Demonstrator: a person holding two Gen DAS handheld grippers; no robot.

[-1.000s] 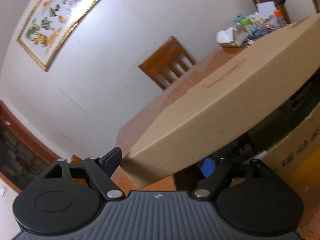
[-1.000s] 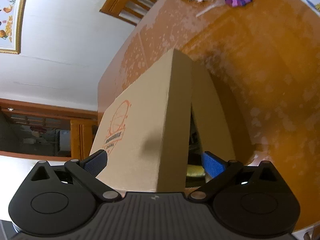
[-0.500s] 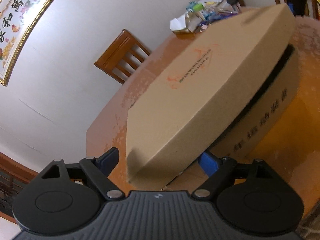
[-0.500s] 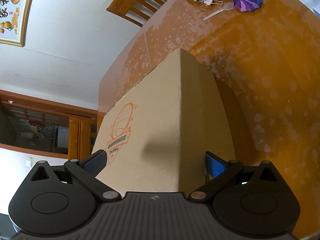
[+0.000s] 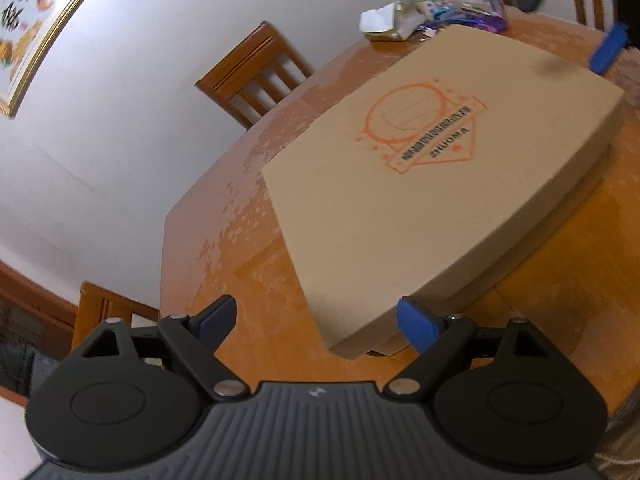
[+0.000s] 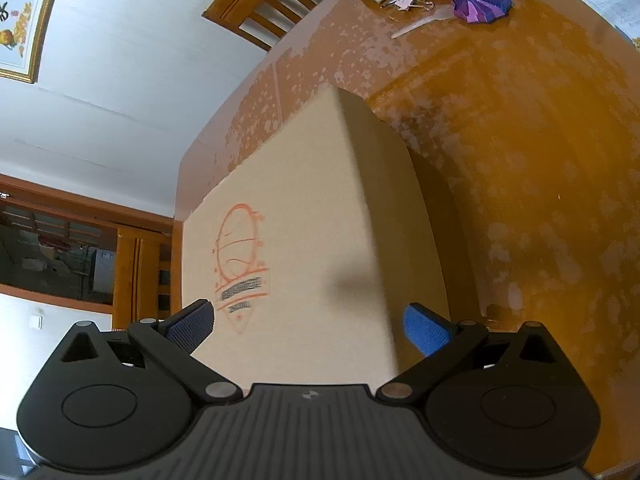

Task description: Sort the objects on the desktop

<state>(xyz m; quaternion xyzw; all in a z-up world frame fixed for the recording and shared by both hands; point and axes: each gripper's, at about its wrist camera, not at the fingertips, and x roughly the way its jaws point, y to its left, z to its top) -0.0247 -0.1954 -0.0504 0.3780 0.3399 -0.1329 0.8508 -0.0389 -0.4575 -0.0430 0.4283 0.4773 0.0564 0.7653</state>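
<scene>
Left gripper (image 5: 316, 320) jaws opening, box lid (image 5: 440, 184) corner between, untouched; right gripper (image 6: 308, 322) spread astride opposite corner. Lid light, stiff, bulky: grip edges.

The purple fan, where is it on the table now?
In the right wrist view, the purple fan lies at the far end of the table, beside the paper clips, well beyond the cardboard box.
</scene>
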